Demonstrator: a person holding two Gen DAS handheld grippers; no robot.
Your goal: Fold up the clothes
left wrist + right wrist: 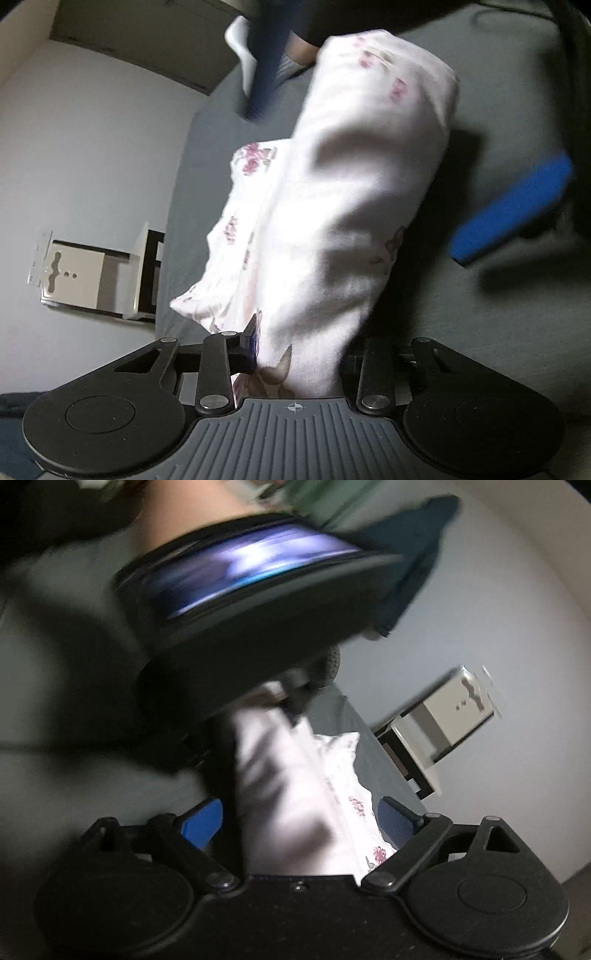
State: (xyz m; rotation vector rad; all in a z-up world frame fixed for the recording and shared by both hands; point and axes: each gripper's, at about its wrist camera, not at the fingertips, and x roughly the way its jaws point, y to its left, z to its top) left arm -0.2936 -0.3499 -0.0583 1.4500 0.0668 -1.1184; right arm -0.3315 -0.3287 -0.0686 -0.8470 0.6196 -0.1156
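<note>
A white garment printed with pink flowers hangs bunched between two handheld grippers above a grey bed sheet. In the left wrist view the cloth rises straight ahead of the fingers, filling the middle of the frame, its lower end pinched at the left gripper, whose blue-padded fingers are drawn in narrow against the fabric on both sides. A loose flowered edge of the cloth droops to the left of those fingers. Beyond the garment and to the right, a blurred blue finger pad of the right gripper shows against the sheet, standing clear of the cloth in this view.

In the right wrist view the same cloth runs up between the right gripper fingers, whose blue pads stand wide apart on either side of it; whether either pad touches the fabric cannot be told through the blur. Ahead of those fingers looms the dark, blurred body of the left gripper, with the cloth's far end tucked beneath it.

Past the left fingers, at the far end of the bed, part of a person's leg is visible. To the left of the left fingers lies a pale floor with a small white cabinet on it.
</note>
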